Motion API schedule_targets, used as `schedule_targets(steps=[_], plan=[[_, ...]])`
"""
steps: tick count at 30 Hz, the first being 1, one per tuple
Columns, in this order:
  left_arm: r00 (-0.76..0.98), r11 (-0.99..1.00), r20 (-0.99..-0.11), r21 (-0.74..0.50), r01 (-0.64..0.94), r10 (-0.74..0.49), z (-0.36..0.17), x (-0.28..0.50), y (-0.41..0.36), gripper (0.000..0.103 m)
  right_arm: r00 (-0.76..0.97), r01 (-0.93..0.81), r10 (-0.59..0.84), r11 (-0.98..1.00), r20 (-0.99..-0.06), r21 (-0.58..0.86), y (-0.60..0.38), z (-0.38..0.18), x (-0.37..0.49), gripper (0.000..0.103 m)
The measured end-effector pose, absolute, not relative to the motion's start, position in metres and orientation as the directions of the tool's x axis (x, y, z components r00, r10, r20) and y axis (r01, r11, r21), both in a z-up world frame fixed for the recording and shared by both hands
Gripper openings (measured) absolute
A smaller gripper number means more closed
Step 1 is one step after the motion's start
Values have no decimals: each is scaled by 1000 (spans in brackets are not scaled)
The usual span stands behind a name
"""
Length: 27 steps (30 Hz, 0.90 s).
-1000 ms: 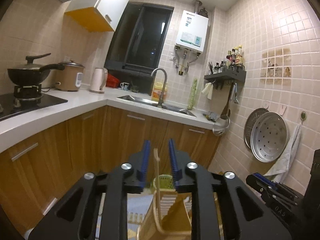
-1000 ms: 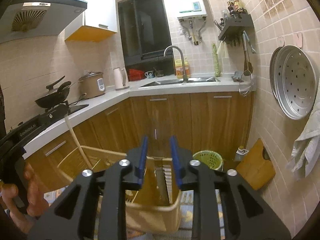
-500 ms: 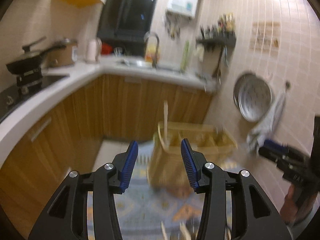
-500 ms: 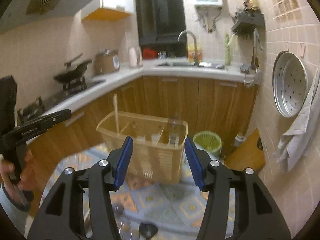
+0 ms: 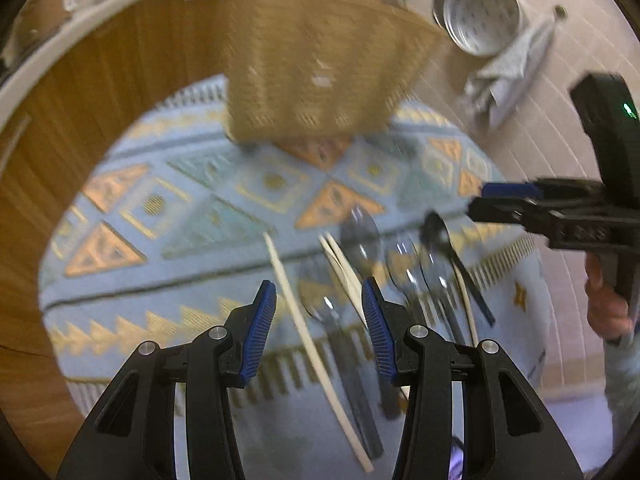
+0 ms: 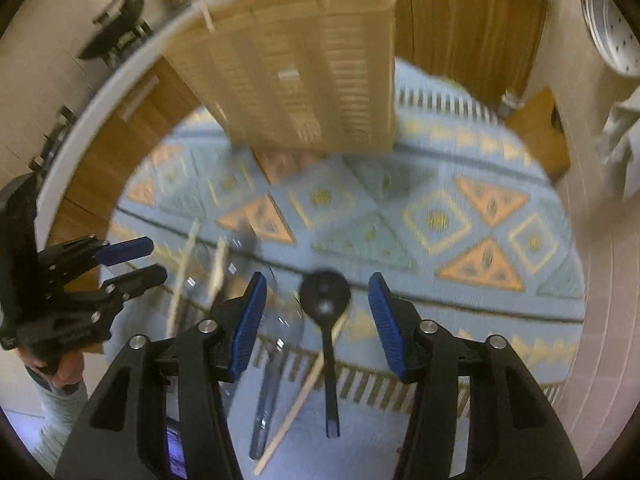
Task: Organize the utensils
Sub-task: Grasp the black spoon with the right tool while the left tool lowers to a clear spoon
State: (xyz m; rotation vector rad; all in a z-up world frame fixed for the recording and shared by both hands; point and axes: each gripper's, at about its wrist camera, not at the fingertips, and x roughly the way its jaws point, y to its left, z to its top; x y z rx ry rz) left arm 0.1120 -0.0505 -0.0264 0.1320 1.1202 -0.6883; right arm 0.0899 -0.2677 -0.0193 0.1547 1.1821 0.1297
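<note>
A tan slatted utensil basket (image 5: 316, 68) stands on a blue patterned cloth (image 5: 192, 216); it also shows in the right wrist view (image 6: 304, 80), with a chopstick (image 6: 202, 0) standing in it. Loose utensils lie near the cloth's front edge: pale chopsticks (image 5: 308, 320), clear spoons (image 5: 360, 236) and a black spoon (image 5: 440, 236). My left gripper (image 5: 318, 304) is open above the chopsticks and spoons. My right gripper (image 6: 316, 300) is open above the black spoon (image 6: 326, 300), with a chopstick (image 6: 304, 392) and a clear spoon (image 6: 272, 368) beside it. Both views are motion-blurred.
Wooden cabinets (image 6: 472, 28) and a white counter edge (image 5: 80, 28) lie behind the cloth. A perforated metal tray (image 5: 476, 12) and a towel (image 5: 504, 76) hang on the tiled wall at right. A cutting board (image 6: 540, 128) leans by the cabinets.
Both grippers have tilted down from the basket toward the loose utensils on the cloth and have opened wider. The chopstick stays in the basket.
</note>
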Motion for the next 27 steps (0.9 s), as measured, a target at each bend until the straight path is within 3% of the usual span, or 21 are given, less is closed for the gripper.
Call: schedule_targets(steps=[7, 15, 20, 23, 24, 25, 27], plan=[[168, 758, -895, -235, 608, -413, -51, 97, -58, 32, 280, -47, 153, 988, -948, 146, -259, -51, 86, 34], [198, 764, -906, -181, 619, -375, -53, 94, -65, 31, 255, -95, 118, 991, -960, 96, -245, -63, 83, 26], [242, 768, -924, -78, 635, -294, -56, 88, -79, 30, 263, -113, 105, 991, -959, 78, -241, -65, 80, 25], [259, 771, -923, -60, 634, -284, -57, 89, -84, 29, 268, -121, 96, 991, -959, 65, -240, -65, 80, 17], [277, 777, -921, -43, 628, -275, -58, 89, -83, 19, 267, -124, 97, 990, -959, 66, -240, -65, 80, 9], [297, 782, -918, -23, 622, -263, -58, 90, -84, 12, 268, -127, 104, 989, -958, 72, -241, -66, 80, 8], [305, 793, -913, -32, 608, -271, -59, 93, -85, 10, 275, -127, 115, 988, -955, 82, -243, -66, 79, 6]])
